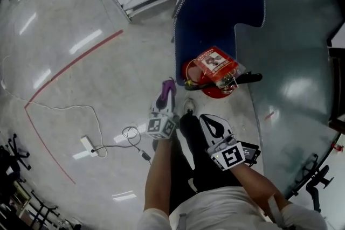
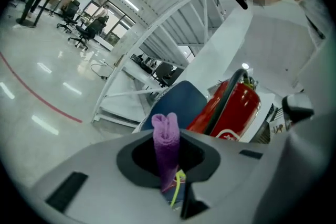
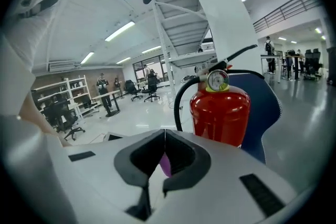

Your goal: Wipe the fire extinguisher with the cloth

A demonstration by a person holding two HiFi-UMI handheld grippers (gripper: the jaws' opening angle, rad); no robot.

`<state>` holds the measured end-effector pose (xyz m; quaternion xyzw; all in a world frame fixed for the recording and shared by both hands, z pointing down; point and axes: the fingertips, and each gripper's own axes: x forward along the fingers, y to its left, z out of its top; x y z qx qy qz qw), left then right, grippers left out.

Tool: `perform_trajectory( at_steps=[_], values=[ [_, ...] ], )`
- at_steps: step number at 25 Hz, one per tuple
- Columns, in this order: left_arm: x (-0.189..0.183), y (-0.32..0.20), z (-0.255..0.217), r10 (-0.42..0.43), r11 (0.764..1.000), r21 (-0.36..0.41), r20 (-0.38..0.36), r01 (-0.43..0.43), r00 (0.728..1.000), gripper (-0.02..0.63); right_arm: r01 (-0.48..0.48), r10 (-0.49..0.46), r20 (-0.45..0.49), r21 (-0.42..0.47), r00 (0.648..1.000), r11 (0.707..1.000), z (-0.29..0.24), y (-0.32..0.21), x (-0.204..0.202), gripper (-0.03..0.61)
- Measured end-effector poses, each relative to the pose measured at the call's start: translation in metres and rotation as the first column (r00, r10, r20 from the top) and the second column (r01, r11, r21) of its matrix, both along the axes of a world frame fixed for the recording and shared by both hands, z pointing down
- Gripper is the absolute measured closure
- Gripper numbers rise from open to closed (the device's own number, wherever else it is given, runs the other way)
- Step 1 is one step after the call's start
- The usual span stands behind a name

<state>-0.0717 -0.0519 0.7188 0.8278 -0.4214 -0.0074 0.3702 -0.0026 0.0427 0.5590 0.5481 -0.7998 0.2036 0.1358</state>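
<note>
Beside blue padded chair, on grey floor: red cylindrical fire extinguisher, upright. Left tongs, near chair, pinching rolled purple cloth. Right tongs pressed together.

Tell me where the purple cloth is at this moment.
The cloth is near the middle of the head view, held by the fingers of the left gripper, just left of the fire extinguisher.

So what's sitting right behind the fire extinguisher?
A blue chair stands just behind the fire extinguisher. The red body covers the chair's lower middle, so whether they touch can't be seen.
</note>
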Motion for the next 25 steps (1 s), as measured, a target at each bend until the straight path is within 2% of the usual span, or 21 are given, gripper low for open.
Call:
perform_trajectory(
  at_steps=[3, 8, 12, 15, 18, 25],
  values=[
    [0.011, 0.006, 0.031, -0.011, 1.0, -0.016, -0.007, 0.011, 1.0, 0.558, 0.013, -0.013, 0.005, 0.0, 1.0, 1.0, 0.016, 0.005, 0.003, 0.565],
    [0.038, 0.01, 0.055, 0.023, 1.0, 0.016, 0.009, -0.023, 1.0, 0.558, -0.01, 0.01, 0.004, -0.009, 1.0, 1.0, 0.054, 0.0, 0.014, 0.565],
    [0.058, 0.012, 0.057, 0.016, 1.0, 0.008, -0.068, -0.016, 0.998, 0.558, -0.021, 0.021, 0.001, 0.0, 1.0, 1.0, 0.063, -0.004, 0.021, 0.565],
    [0.059, 0.014, 0.058, -0.008, 1.0, 0.006, -0.124, 0.009, 0.992, 0.558, -0.03, 0.03, -0.005, 0.005, 1.0, 1.0, 0.064, -0.004, 0.023, 0.565],
    [0.056, 0.014, 0.045, -0.021, 1.0, 0.02, -0.148, 0.025, 0.989, 0.558, -0.033, 0.033, -0.002, 0.005, 0.999, 0.999, 0.058, -0.002, 0.024, 0.565],
    [0.045, 0.007, -0.021, -0.061, 0.995, 0.061, -0.224, 0.076, 0.973, 0.558, -0.03, 0.031, -0.002, 0.008, 1.0, 1.0, 0.035, 0.003, 0.018, 0.565]
  ],
)
